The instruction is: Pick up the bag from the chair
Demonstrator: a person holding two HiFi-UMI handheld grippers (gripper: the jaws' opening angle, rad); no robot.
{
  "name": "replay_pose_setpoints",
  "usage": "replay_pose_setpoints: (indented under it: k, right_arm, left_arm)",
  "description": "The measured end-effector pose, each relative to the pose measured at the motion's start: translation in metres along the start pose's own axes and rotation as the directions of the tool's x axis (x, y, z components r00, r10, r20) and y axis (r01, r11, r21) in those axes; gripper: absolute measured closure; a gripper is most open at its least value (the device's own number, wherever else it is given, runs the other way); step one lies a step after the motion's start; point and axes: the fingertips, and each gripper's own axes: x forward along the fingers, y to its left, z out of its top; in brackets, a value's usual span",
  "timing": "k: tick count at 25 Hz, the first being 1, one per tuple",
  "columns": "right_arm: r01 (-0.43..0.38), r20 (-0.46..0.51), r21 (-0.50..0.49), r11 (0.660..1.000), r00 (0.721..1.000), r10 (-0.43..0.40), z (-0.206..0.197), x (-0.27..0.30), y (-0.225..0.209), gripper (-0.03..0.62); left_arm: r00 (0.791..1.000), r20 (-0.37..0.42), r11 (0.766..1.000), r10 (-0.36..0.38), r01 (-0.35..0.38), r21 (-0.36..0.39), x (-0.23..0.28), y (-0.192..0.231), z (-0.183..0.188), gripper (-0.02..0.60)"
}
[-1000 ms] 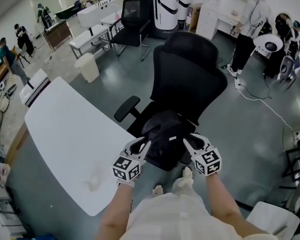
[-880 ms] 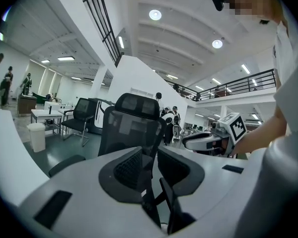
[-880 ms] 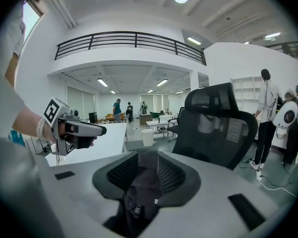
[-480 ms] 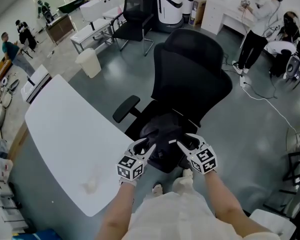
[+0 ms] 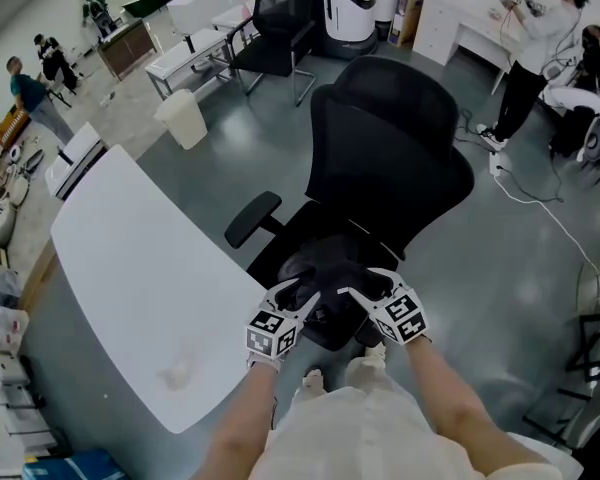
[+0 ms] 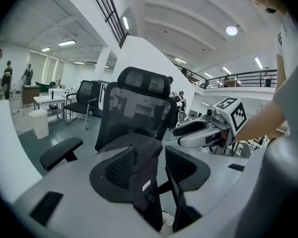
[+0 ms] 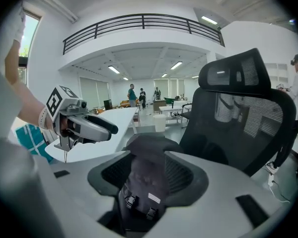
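A black bag (image 5: pixel 330 271) lies slumped on the seat of a black mesh-backed office chair (image 5: pixel 390 138). Both grippers reach down onto it from the near side. My left gripper (image 5: pixel 296 294) stands open at the bag's left; in the left gripper view, bag fabric (image 6: pixel 134 155) sits between the jaws against the left one, with a gap at the right one. My right gripper (image 5: pixel 356 290) is open at the bag's right. In the right gripper view, the bag (image 7: pixel 146 180) with its buckles fills the space between the jaws.
A white table (image 5: pixel 130 268) runs along the chair's left, close to the armrest (image 5: pixel 252 216). Behind stand another chair (image 5: pixel 275 23), a pale bin (image 5: pixel 180 118) and desks. People stand at the far left and far right. A white cable (image 5: pixel 540 213) trails over the grey floor.
Both grippers have moved inward and forward onto the bag and now sit closer together. The head view has shifted slightly, so the chair sits a little lower in frame.
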Motion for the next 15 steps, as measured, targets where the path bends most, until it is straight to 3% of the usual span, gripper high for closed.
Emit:
replay_pose_setpoints:
  k: [7, 15]
  right_arm:
    - [-0.047, -0.042, -0.020, 0.999, 0.998, 0.046, -0.007, 0.019, -0.012, 0.379]
    - [-0.097, -0.119, -0.090, 0.991, 0.989, 0.086, -0.019, 0.040, -0.024, 0.379]
  left_arm:
    - [0.998, -0.061, 1.000, 0.028, -0.028, 0.009, 0.023, 0.008, -0.015, 0.371]
    - [0.987, -0.142, 0.995, 0.073, -0.061, 0.083, 0.040, 0.013, -0.031, 0.364]
